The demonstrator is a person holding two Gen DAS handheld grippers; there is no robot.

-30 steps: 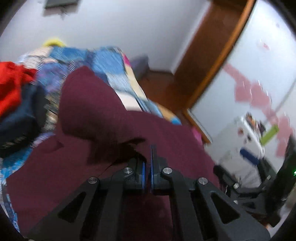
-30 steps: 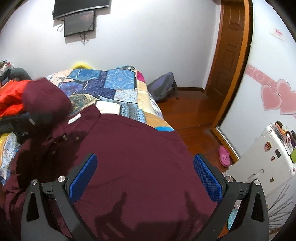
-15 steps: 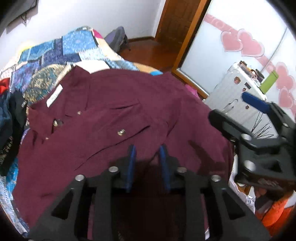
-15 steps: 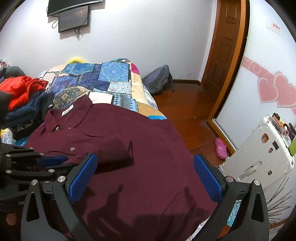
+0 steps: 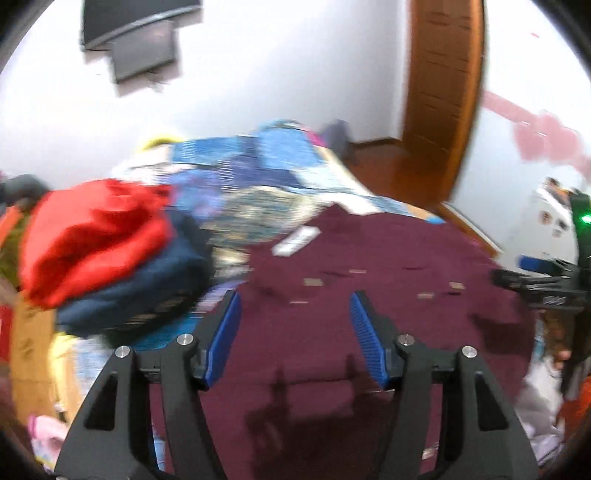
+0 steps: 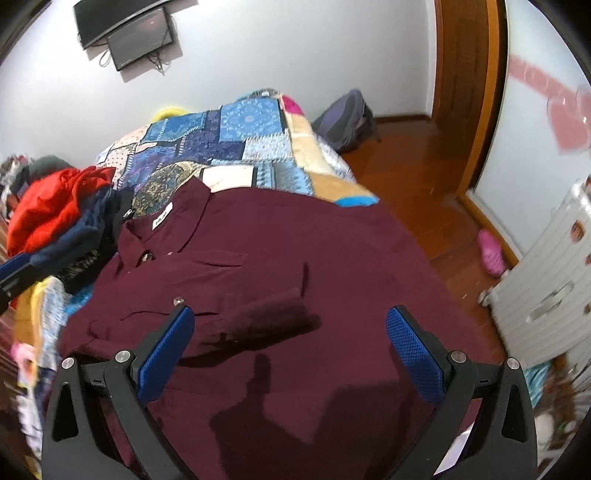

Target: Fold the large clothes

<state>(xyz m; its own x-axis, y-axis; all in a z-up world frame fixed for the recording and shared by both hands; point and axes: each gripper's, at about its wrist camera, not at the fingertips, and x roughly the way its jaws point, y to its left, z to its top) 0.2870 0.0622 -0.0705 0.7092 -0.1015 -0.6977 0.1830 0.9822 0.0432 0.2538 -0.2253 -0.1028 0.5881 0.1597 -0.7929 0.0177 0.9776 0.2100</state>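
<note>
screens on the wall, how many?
2: a larger dark screen at the top of the back wall, and a smaller screen mounted just below it, overlapping its lower edge. Others may be out of frame.

A shirt (image 6: 332,266) is lying spread across the lower middle of the right wrist view, on top of a quilt (image 6: 229,140) that is covering the bed behind it. One sleeve (image 6: 266,317) is lying folded across the shirt's front. A pile of clothes (image 6: 62,218) is sitting at the left edge, beside the shirt's collar. Two screens (image 6: 129,26) are hanging on the wall in the upper left. A backpack (image 6: 343,118) is leaning on the floor right of the bed, before a door (image 6: 465,85) in the upper right. A suitcase (image 6: 546,280) is standing at the right edge, with a shoe (image 6: 489,251) lying on the floor to its left.
</note>
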